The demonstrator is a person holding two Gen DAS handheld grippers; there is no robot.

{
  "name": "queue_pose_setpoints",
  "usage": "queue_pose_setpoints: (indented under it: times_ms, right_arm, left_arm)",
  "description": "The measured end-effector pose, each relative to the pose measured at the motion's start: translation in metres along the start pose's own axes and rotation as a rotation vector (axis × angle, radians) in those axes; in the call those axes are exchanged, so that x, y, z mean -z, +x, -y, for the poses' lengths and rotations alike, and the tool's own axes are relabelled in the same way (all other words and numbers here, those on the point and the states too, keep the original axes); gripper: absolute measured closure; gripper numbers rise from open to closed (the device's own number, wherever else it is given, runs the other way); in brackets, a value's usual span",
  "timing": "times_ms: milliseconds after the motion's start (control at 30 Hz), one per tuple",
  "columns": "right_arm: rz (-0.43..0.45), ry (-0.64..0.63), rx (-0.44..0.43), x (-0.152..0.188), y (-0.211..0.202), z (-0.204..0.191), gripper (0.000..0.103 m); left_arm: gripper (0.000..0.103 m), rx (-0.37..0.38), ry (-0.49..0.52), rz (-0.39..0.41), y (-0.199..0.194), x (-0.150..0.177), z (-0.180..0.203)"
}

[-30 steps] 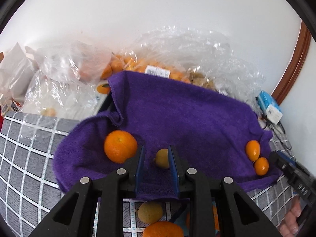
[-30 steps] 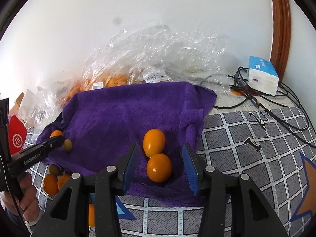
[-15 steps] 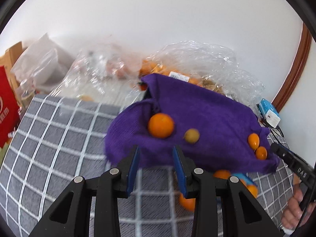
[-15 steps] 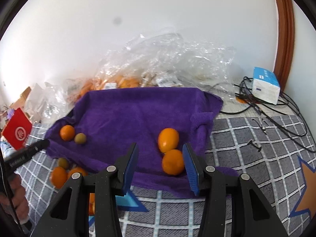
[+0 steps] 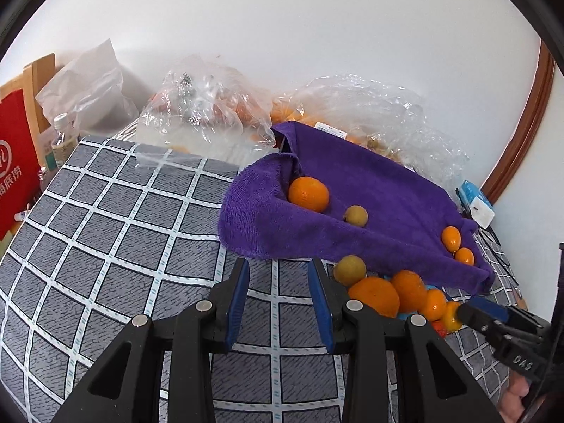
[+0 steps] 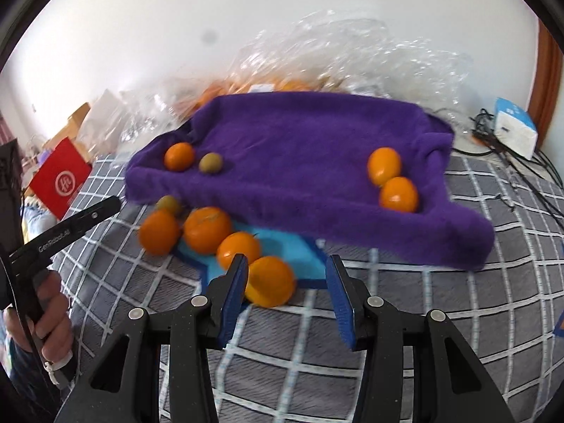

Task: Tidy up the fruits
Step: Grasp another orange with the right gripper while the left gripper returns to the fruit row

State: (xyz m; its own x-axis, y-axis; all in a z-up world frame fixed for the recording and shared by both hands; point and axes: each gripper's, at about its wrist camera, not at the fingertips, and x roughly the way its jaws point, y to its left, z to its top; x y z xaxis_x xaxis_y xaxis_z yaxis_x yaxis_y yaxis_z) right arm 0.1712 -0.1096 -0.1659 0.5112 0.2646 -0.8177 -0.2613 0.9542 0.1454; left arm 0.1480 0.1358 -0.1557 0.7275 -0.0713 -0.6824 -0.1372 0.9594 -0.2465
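Readable stuff first: the arm of our left gripper [image 6: 84,218] carries "GenRobot.AI" in white in the right wrist view, and the red bag [image 6: 60,185] at the far left has a white round logo. In the left wrist view that bag [image 5: 14,162] shows Chinese characters we can't make out. The plastic bags [image 5: 352,112] at the back have a white barcode-type label, too small to read.

Both grippers are released. Our left gripper [image 5: 278,296] has blue pads parted over bare grey checked cloth [image 5: 116,225], nothing between them. Our right gripper [image 6: 285,292] is also apart, with an orange [image 6: 269,280] sitting in the gap near the left pad; we think it's not pinched, but that frame is blurry.

Fruit: on the purple towel [image 5: 370,190] an orange [image 5: 308,194] and a small greenish fruit [image 5: 356,215] lie at its left end, two small oranges [image 6: 391,179] at its right. More oranges [image 6: 201,229] cluster just below the towel's front edge, some on a blue patch [image 6: 282,246].

Open room is mostly the checked cloth left of the towel; cables and a white-blue box [image 6: 514,127] crowd the right.
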Motion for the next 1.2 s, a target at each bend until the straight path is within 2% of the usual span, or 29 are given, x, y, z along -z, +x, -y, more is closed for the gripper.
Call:
queue_pose_setpoints:
  times_ms: [100,167,200,300,433,567,700,967,1100,1200]
  right_arm:
    - [-0.043,0.010,-0.019,0.001,0.011,-0.004,0.059]
    - [-0.032,0.035,-0.026,0.002,0.013,-0.002,0.061]
    - [-0.037,0.049,-0.033,0.002,0.013,0.000,0.069]
    - [-0.031,0.081,-0.033,0.002,0.006,0.010,0.069]
    - [0.013,0.065,0.056,0.005,-0.010,0.025,0.068]
    - [-0.026,0.034,0.107,0.013,-0.004,0.034,0.068]
    - [-0.043,0.028,0.108,0.019,0.007,0.035,0.068]
    - [0.030,0.022,0.141,0.010,-0.007,0.045,0.068]
    - [0.020,0.045,0.135,0.015,0.000,0.053,0.068]
    - [0.032,0.045,0.130,0.014,-0.001,0.055,0.068]
  left_arm:
    - [0.070,0.007,-0.010,0.018,-0.004,-0.001,-0.002]
    - [0.070,0.016,-0.025,0.021,-0.006,-0.002,-0.005]
    - [0.070,0.021,-0.031,0.020,-0.006,-0.002,-0.006]
    - [0.070,0.033,-0.048,0.013,-0.006,-0.003,-0.008]
    - [0.070,0.046,-0.052,0.014,-0.007,-0.002,-0.008]
    - [0.070,0.049,-0.030,0.013,-0.007,-0.001,-0.003]
    - [0.070,0.045,-0.008,0.009,-0.005,0.001,0.001]
    - [0.070,0.109,0.026,0.003,-0.007,0.003,0.010]
    - [0.057,0.170,0.062,-0.008,-0.007,0.007,0.020]
    - [0.056,0.206,0.080,-0.040,-0.005,0.009,0.029]
